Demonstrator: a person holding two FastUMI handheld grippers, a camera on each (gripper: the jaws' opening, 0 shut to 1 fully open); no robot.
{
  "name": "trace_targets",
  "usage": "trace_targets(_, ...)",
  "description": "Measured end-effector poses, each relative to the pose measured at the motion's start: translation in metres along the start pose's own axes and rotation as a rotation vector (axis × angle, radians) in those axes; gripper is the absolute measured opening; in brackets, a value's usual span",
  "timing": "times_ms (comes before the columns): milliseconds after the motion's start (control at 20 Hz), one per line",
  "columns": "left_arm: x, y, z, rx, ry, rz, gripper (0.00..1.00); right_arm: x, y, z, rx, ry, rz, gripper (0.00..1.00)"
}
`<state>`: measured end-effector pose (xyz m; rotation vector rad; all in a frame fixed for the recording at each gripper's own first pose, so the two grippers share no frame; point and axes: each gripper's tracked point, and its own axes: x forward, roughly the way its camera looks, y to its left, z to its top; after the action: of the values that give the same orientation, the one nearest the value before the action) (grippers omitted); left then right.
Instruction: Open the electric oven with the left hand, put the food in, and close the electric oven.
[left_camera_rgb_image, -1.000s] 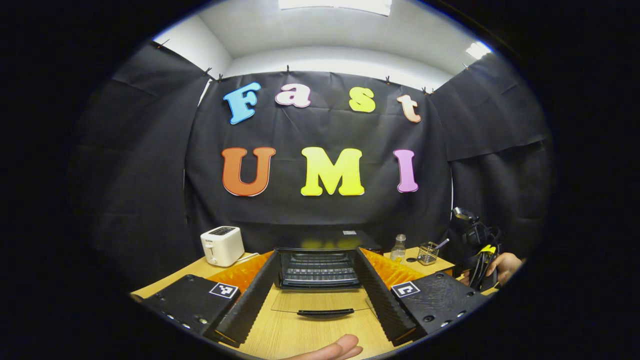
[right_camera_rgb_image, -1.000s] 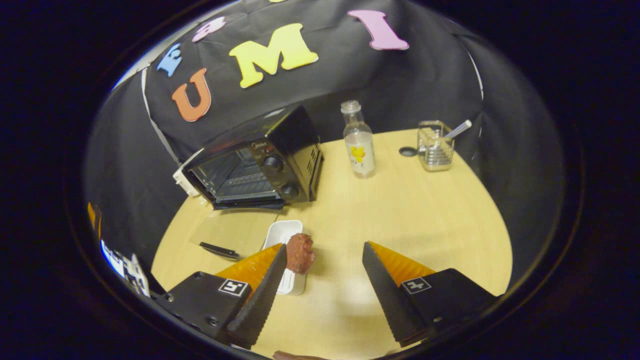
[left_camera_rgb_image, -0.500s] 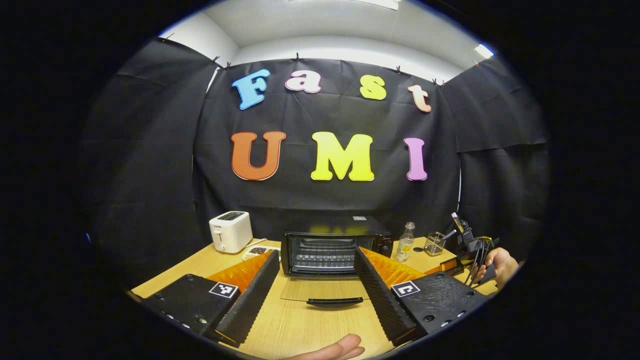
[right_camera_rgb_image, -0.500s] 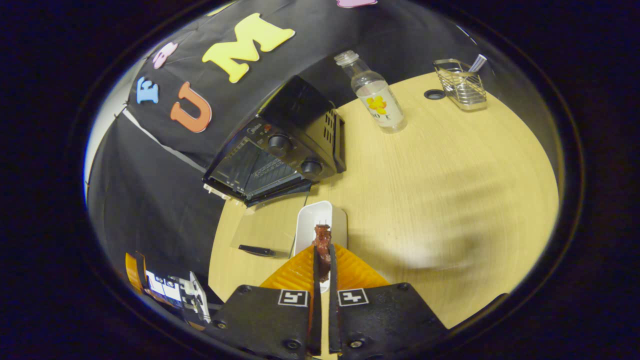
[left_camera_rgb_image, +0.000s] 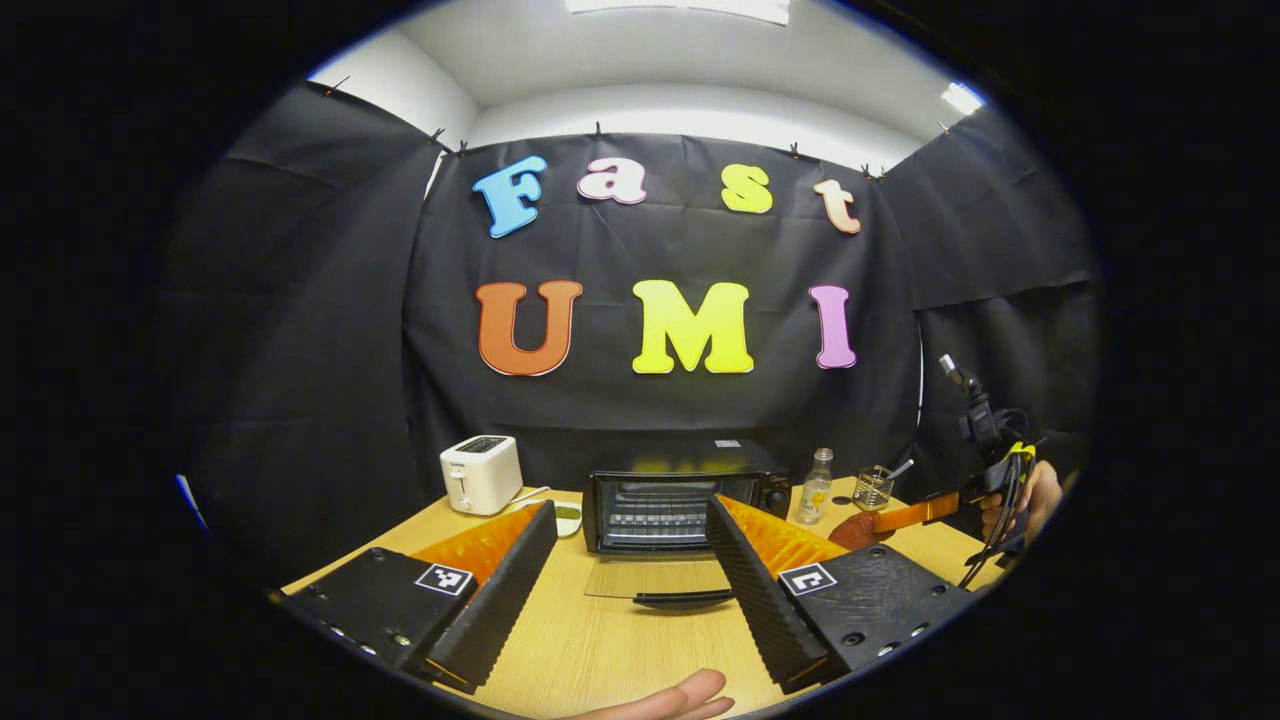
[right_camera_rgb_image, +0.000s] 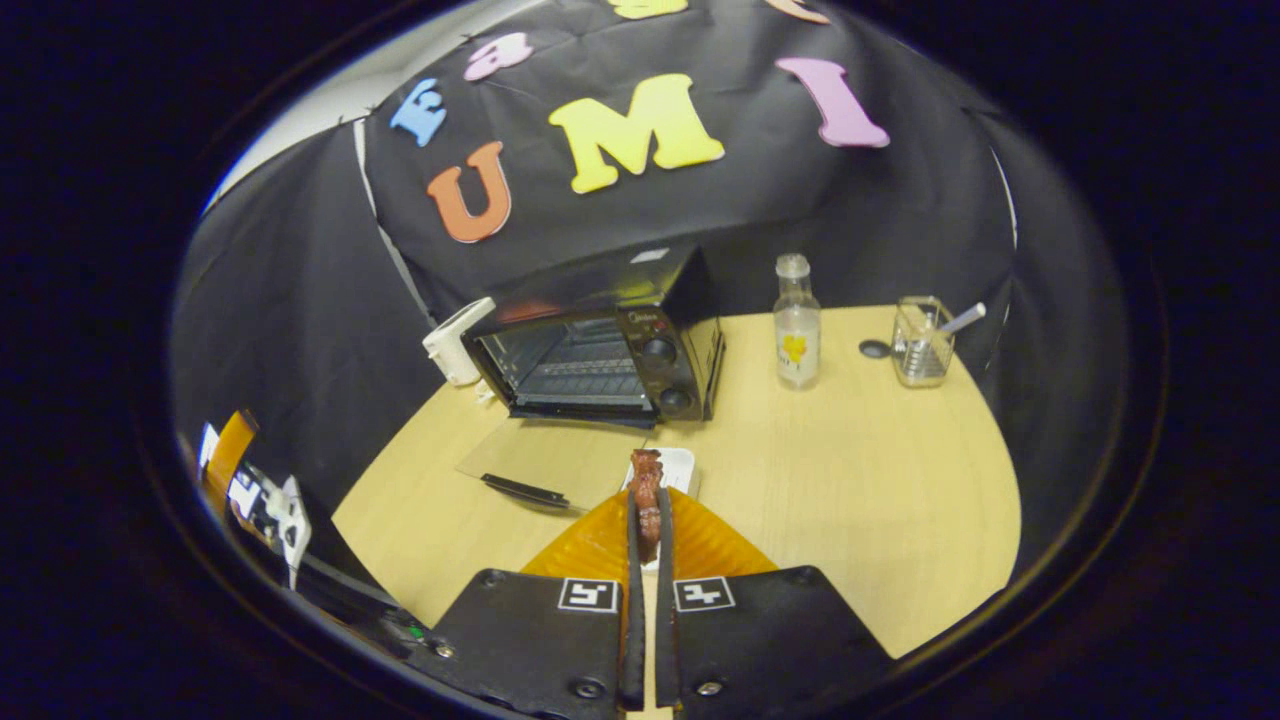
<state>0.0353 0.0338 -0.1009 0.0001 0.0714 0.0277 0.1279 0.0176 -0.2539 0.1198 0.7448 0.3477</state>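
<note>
the oven (right_camera_rgb_image: 600, 350) is open: its glass door (right_camera_rgb_image: 550, 465) lies flat on the table (right_camera_rgb_image: 850, 500), handle toward me, and the rack inside looks bare as far as i can tell. so the first step is done.

my right tongs (right_camera_rgb_image: 646, 500) are closed on the food (right_camera_rgb_image: 646, 480), a reddish-brown piece pinched between both fingers and held up above the small white dish (right_camera_rgb_image: 682, 468), in front of the open door. in the left gripper view the same piece (left_camera_rgb_image: 852, 530) shows off to the right, clear of the table.

my left tongs (left_camera_rgb_image: 630, 560) are spread wide and hold nothing. they point straight at the oven (left_camera_rgb_image: 680, 500), back from the door handle (left_camera_rgb_image: 682, 598).

what is left, as i judge it: carry the food over the lowered door and set it on the rack, let go, pull back, then lift the door shut with the left.
</note>
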Motion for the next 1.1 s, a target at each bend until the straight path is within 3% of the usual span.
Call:
trace_targets(50, -0.003, 0.000, 0.001, 0.007, -0.004, -0.007, 0.95, -0.005, 0.006, 0.005, -0.033, -0.026, -0.014, 0.07)
trace_targets(100, -0.007, 0.000, 0.001, 0.014, -0.005, -0.013, 0.84, -0.009, 0.013, 0.010, -0.060, -0.052, -0.023, 0.07)
trace_targets(150, -0.012, 0.001, 0.001, 0.019, -0.008, -0.016, 0.84, -0.011, 0.019, 0.013, -0.084, -0.072, -0.033, 0.07)
trace_targets(200, -0.016, 0.002, 0.001, 0.027, -0.011, -0.021, 0.95, -0.012, 0.024, 0.015, -0.100, -0.084, -0.044, 0.07)
trace_targets(350, -0.026, 0.008, -0.002, 0.059, -0.010, -0.022, 0.95, -0.003, 0.046, 0.019, -0.134, -0.101, -0.044, 0.07)
trace_targets(400, -0.028, 0.010, -0.005, 0.069, -0.009, -0.020, 0.84, 0.002, 0.055, 0.020, -0.141, -0.105, -0.035, 0.07)
trace_targets(450, -0.028, 0.013, -0.007, 0.078, -0.007, -0.015, 0.95, 0.008, 0.064, 0.022, -0.146, -0.112, -0.027, 0.07)
trace_targets(500, -0.028, 0.017, -0.011, 0.082, -0.003, -0.009, 0.96, 0.015, 0.071, 0.023, -0.154, -0.117, -0.022, 0.07)
trace_targets(900, -0.018, 0.045, -0.032, 0.036, 0.040, 0.006, 0.96, 0.104, 0.115, 0.034, -0.162, -0.148, -0.045, 0.07)
trace_targets(1100, -0.005, 0.056, -0.048, 0.035, 0.066, 0.014, 0.96, 0.153, 0.131, 0.043, -0.069, -0.170, -0.012, 0.07)
